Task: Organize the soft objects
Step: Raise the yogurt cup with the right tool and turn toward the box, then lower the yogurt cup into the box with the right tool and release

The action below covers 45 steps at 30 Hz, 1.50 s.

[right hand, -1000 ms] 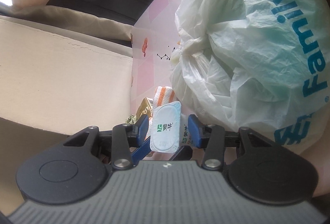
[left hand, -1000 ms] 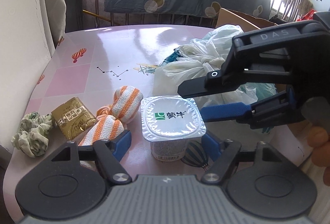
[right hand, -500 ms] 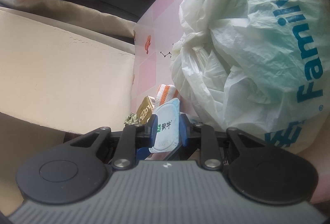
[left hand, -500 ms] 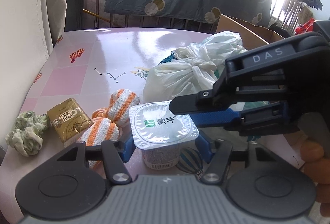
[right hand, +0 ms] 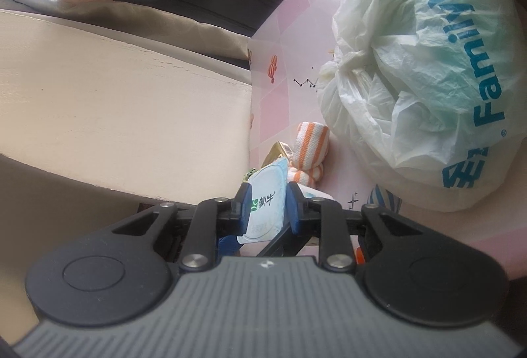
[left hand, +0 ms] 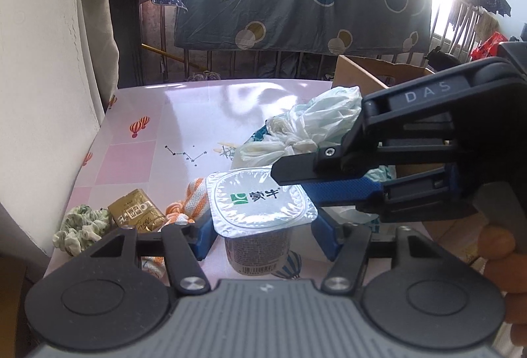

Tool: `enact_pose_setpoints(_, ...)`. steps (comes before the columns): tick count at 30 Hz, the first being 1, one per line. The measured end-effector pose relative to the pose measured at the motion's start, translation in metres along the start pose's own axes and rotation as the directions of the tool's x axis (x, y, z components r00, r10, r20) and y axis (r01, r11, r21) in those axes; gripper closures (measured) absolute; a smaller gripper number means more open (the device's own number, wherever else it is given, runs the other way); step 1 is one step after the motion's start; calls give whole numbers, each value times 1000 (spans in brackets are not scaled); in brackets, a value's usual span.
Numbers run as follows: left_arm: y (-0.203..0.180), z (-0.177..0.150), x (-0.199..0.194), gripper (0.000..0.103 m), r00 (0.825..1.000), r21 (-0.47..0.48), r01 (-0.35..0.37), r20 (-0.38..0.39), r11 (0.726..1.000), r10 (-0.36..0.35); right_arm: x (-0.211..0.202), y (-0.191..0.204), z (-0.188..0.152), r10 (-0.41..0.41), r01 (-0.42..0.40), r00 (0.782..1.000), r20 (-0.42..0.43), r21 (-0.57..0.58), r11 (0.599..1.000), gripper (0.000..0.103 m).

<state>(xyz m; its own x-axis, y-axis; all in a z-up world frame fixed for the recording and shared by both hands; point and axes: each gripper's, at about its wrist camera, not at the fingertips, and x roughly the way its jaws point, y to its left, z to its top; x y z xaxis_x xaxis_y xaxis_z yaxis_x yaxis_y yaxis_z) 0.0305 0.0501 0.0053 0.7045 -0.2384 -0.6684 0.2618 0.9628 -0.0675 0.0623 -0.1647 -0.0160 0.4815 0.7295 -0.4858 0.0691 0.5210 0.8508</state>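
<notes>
Left wrist view: the left hand-held gripper point(left hand: 260, 234) clamps the body of a foil-lidded yogurt cup point(left hand: 258, 226), which it holds above the pink table point(left hand: 197, 114). The right hand-held gripper point(left hand: 296, 183) reaches in from the right, and its blue fingers pinch the lid's edge; the right wrist view shows its pads point(right hand: 247, 206) pressed on that foil rim. Behind the cup lie an orange-striped cloth toy point(left hand: 194, 196), a gold packet point(left hand: 136, 214) and a green scrunchie point(left hand: 82, 226). Farther right sits a knotted plastic bag point(right hand: 421, 68).
</notes>
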Motion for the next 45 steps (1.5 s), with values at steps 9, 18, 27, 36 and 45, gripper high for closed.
enact_pose_setpoints(9,-75,62,-21,42,988,124,103,98,987,-116,-96,22,40,15,-11,989,145,-26,1000,81)
enact_pose_setpoints(18,-188,108,19,42,952,229,288,39,930,-305,-218,-26,90,-71,55,948,310,60,997,79)
enact_pose_setpoints(27,-243,101,87,42,924,236,373,-183,897,-336,-241,-122,109,-121,60,960,254,235,970,79)
enact_pose_setpoints(36,-239,83,123,42,898,220,380,-322,899,-301,-207,-170,124,-151,112,983,108,308,945,79)
enact_pose_setpoints(45,-233,85,110,41,904,236,390,-280,890,-322,-198,-169,136,-187,161,980,70,280,946,77)
